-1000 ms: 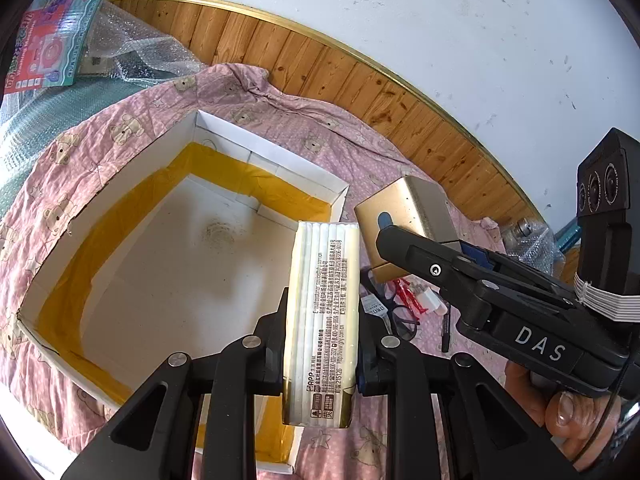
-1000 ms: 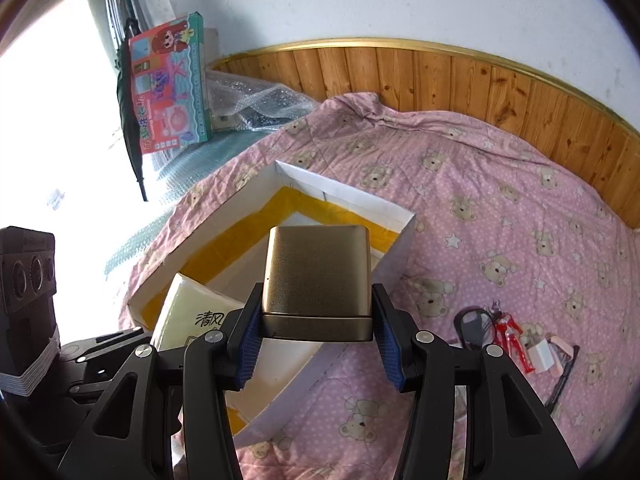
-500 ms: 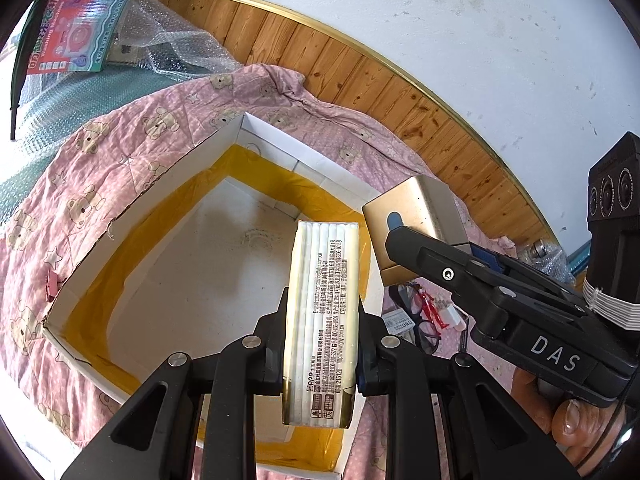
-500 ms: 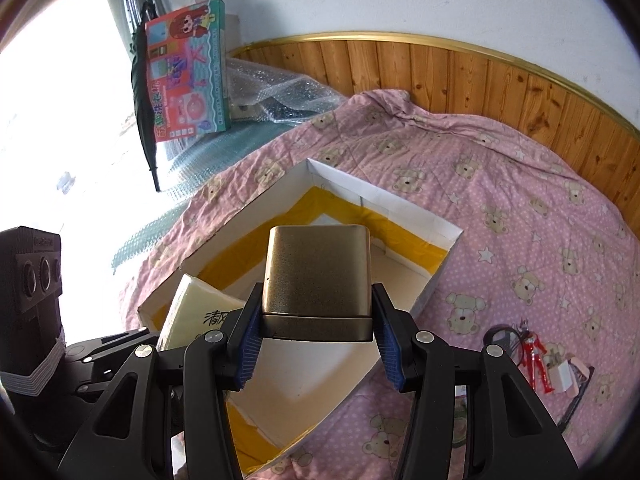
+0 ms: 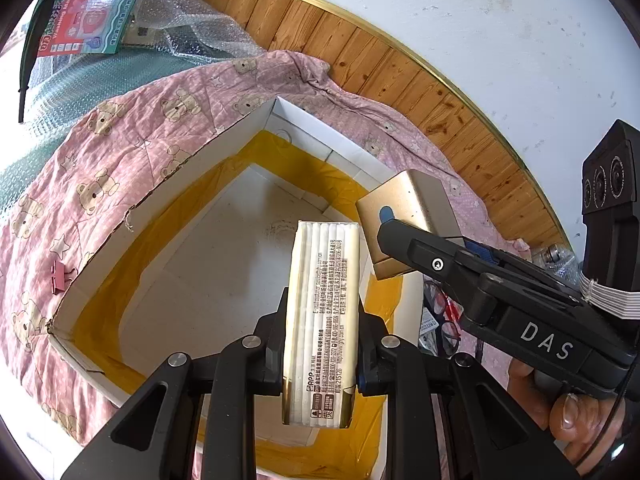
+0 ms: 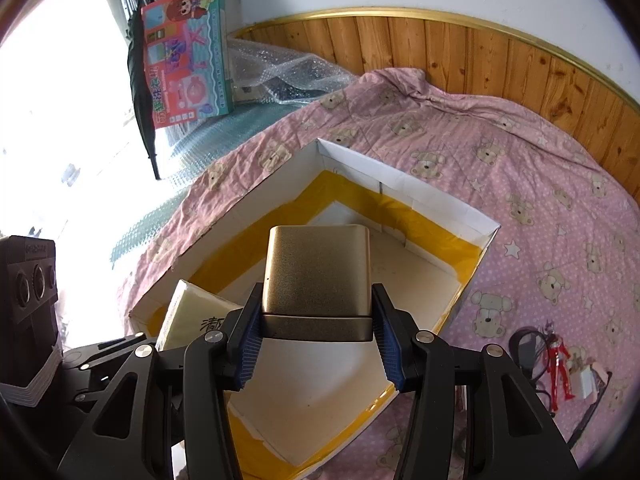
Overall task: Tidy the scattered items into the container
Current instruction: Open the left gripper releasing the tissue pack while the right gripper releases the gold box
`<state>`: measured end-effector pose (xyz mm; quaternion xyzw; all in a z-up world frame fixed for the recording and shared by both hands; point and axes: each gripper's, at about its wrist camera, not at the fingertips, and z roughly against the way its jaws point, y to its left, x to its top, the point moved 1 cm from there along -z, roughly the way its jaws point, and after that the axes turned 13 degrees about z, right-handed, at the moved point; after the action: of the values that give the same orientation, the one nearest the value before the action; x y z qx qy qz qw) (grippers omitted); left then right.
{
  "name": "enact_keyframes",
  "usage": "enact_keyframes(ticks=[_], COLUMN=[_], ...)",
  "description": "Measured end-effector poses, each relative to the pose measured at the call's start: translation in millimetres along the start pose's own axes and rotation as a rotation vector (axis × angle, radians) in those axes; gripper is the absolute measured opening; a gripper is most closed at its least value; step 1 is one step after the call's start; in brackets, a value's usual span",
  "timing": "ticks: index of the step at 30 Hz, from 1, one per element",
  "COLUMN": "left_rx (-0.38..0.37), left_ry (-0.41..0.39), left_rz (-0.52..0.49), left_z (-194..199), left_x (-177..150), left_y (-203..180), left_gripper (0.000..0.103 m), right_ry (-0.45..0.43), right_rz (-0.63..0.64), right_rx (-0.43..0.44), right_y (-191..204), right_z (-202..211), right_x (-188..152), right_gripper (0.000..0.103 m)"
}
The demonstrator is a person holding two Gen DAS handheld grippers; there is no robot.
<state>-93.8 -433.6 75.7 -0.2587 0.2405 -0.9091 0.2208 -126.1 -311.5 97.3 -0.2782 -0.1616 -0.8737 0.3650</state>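
An open white cardboard box [image 5: 240,136] [image 6: 400,178] with yellow tape along its inside edges lies on the pink bear-print bedspread. My left gripper [image 5: 320,344] is shut on a cream tissue pack [image 5: 324,312], held on edge above the box floor. My right gripper [image 6: 318,344] is shut on a gold metal tin [image 6: 318,276], also over the box. The left wrist view shows the tin [image 5: 416,204] hanging above the box's right corner, and the right wrist view catches the tissue pack [image 6: 192,312] low at the left.
A pink binder clip [image 5: 58,276] lies on the bedspread left of the box. Glasses, a red toy figure [image 6: 558,364] and small bits lie right of the box. A toy carton [image 6: 186,56], bubble wrap and the wooden headboard stand behind. A hand [image 5: 576,412] grips the right tool.
Both grippers have moved forward over the box with their loads; the box now sits lower and more central in both views. Neither grip has changed.
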Motion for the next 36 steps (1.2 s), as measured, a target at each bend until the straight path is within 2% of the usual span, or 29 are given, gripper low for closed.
enact_keyframes(ticks=[24, 30, 36], left_rx=[0.065, 0.083, 0.08], left_ry=[0.077, 0.093, 0.057], left_rz=[0.026, 0.057, 0.087], left_z=[-49, -57, -36], left_x=[17, 22, 28], left_y=[14, 27, 37], left_gripper=[0.025, 0.047, 0.05], right_ry=[0.065, 0.08, 0.047], right_rz=[-0.036, -0.087, -0.123], right_rx=[0.024, 0.028, 0.028], right_y=[-19, -34, -41], right_z=[-57, -66, -47], right_x=[11, 7, 3], right_gripper=[0.053, 0.055, 0.054])
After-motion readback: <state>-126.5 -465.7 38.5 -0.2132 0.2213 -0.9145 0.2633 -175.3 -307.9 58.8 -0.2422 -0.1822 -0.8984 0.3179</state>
